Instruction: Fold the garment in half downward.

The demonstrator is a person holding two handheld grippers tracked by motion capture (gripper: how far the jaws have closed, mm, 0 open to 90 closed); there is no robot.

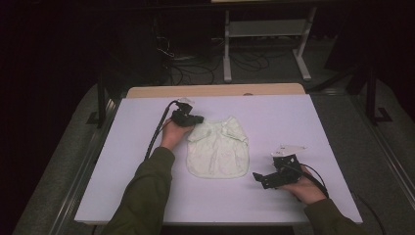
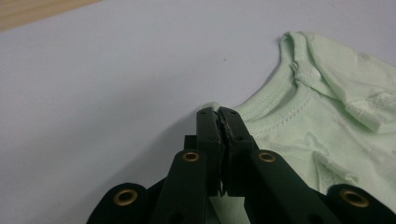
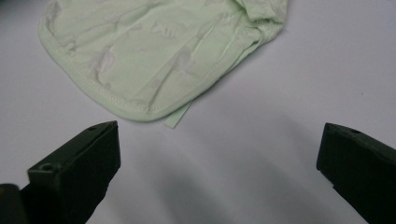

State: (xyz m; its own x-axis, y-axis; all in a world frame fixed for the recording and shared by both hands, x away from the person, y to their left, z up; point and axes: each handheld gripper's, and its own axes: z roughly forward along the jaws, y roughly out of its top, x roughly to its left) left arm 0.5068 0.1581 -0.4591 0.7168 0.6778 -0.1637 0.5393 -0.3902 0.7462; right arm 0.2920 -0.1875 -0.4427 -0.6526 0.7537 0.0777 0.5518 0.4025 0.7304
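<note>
Black jaws of the left gripper pinch the far-left shoulder of a pale green cotton baby top lying mid-surface; the right gripper waits near-right, jaws wide. Gripping seems underway; next, the right likely takes the hem.

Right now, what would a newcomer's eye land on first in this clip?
The pale green baby garment lying flat in the middle of the white table stands out first. The left gripper is shut on its shoulder edge at the far left corner. The right gripper hovers open near the table's right front, aimed at the garment's rounded hem without touching it.
</note>
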